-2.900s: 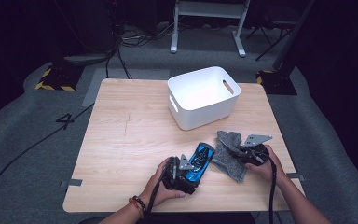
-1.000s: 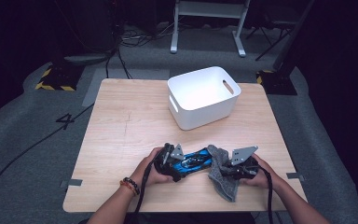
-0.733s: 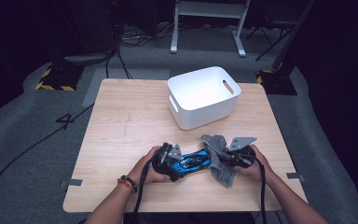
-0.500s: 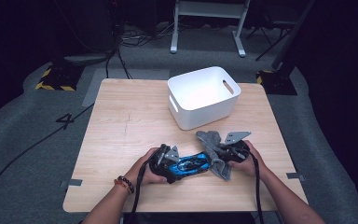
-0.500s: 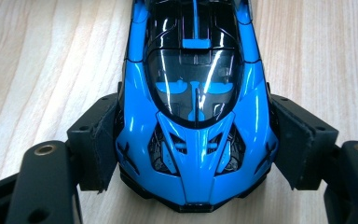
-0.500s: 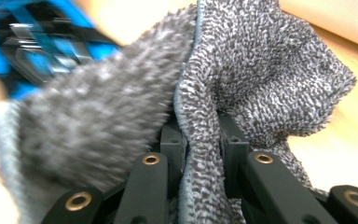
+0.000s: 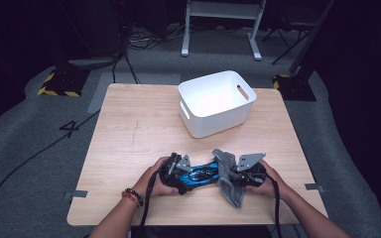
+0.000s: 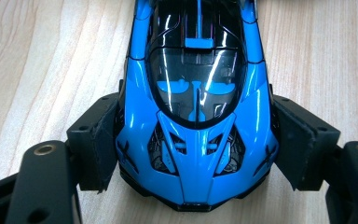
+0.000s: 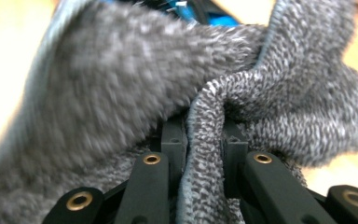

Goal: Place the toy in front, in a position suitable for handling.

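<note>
Left gripper (image 7: 178,173) sits low centre-left of the high view, clamped on the blue toy car (image 7: 202,173). In the left gripper view its pads (image 8: 103,140) press both flanks of the car (image 8: 196,107) near its nose, which points toward the camera; the car body runs up out of the top of the frame, over bare wooden table (image 8: 32,70).

Right gripper (image 7: 238,174) sits low centre-right of the high view, jaws pinched tight on the grey cloth (image 7: 228,178). In the right gripper view a fold of the cloth (image 9: 205,126) is squeezed between the two pads, and the rest bunches up across the frame, with a sliver of blue car visible at the top edge behind it.

High view: the cloth hangs against the car's right-hand end, touching it. Car lies across the table's (image 7: 139,129) near edge, between the two grippers. White bin (image 7: 216,103) stands upper centre, well apart from both.
</note>
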